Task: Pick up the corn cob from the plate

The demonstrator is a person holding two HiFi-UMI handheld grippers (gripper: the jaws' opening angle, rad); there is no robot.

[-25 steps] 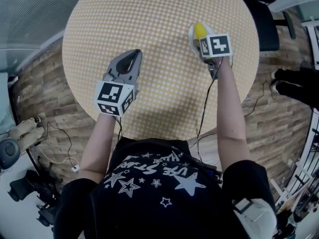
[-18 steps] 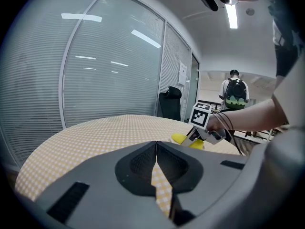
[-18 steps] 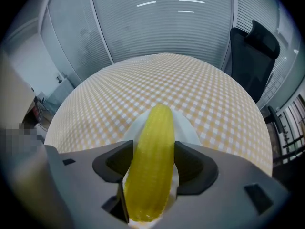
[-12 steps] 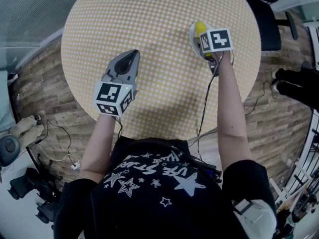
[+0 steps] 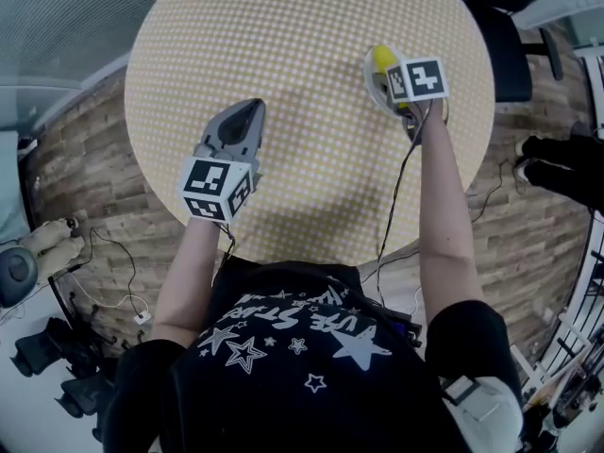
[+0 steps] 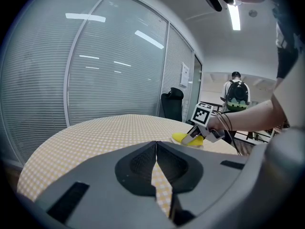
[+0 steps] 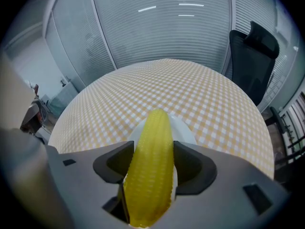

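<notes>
At the far right of the bench (image 5: 283, 55), the right tool (image 7: 151, 168) is clenched on the corn cob (image 7: 153, 137), held lengthwise over the white plate (image 7: 185, 130), so the grasp is judged made and a steady lift is called for, while the left tool (image 6: 156, 163) is shut on nothing.

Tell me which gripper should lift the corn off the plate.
Right. The right gripper has its jaws clamped on both sides of the corn, over the plate. The left gripper is shut, empty, and far across the table.
</notes>
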